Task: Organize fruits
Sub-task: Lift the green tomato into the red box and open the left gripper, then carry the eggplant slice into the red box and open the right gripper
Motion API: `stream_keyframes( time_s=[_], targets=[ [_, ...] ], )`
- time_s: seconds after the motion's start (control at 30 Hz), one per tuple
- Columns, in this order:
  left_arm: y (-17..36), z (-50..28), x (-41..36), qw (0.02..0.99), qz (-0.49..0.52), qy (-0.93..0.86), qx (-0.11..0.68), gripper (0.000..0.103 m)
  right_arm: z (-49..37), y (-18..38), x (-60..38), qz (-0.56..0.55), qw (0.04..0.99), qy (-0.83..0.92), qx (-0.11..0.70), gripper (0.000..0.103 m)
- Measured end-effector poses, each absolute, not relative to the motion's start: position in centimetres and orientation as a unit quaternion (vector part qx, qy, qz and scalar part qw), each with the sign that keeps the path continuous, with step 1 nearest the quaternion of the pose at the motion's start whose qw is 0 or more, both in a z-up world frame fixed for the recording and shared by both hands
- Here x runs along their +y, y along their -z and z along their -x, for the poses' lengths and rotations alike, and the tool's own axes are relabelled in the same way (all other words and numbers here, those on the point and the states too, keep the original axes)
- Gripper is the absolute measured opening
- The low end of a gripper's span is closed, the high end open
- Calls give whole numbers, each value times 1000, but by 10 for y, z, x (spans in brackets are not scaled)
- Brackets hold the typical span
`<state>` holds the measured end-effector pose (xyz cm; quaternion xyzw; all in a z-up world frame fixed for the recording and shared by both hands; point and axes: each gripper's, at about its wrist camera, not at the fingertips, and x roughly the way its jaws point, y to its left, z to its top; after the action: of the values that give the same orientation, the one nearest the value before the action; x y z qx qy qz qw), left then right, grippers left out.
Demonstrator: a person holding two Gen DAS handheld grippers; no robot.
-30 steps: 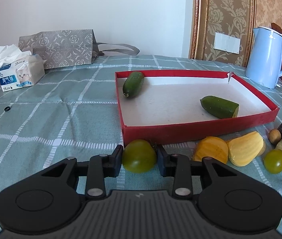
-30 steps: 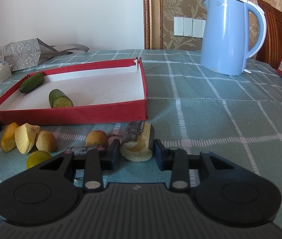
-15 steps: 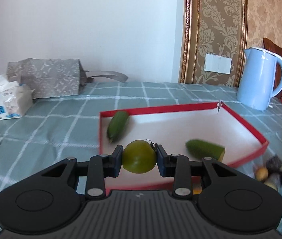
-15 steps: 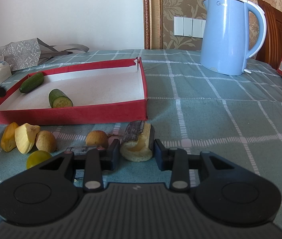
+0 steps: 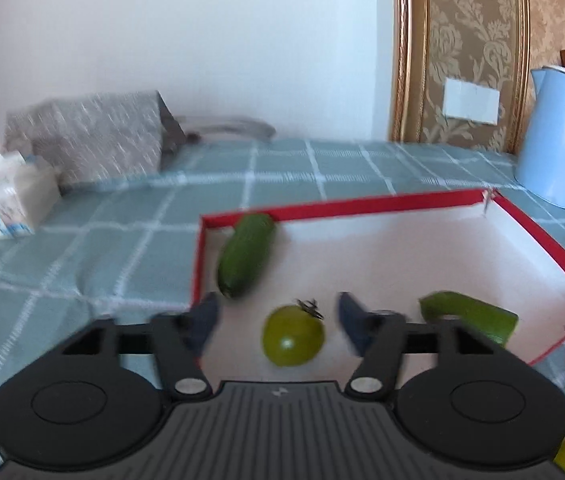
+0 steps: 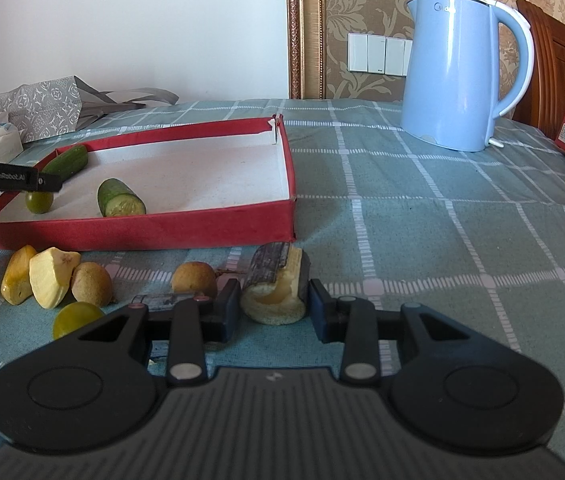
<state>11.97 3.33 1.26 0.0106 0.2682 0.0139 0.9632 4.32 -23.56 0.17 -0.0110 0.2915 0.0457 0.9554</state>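
A: Where is the green tomato?
B: In the red box, near its left end. The left gripper is opening its fingers around it, not touching.
A: And the right gripper?
B: Its fingers squeeze a cut fruit piece.

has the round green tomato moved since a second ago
Yes. The round green tomato has gone from the cloth in front of the red cardboard tray's near wall to inside the tray, between the opening jaws of the left hand-held gripper.
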Motion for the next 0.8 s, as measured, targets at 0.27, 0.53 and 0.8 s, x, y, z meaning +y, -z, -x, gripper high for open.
stream_keyframes(
  time_s=[0.27, 0.53, 0.8],
  targets=[
    [-22, -85, 35, 976, -17, -37, 212, 78, -43, -2, -236, 11, 955, -46, 291, 35],
    [-19, -35, 54, 975, 49, 0, 218, 82, -43, -2, -236, 9, 956, -46, 291, 34],
    [-2, -18, 43, 966, 14, 30, 256, 82, -39, -3, -235, 6, 959, -46, 281, 34]
  ],
)
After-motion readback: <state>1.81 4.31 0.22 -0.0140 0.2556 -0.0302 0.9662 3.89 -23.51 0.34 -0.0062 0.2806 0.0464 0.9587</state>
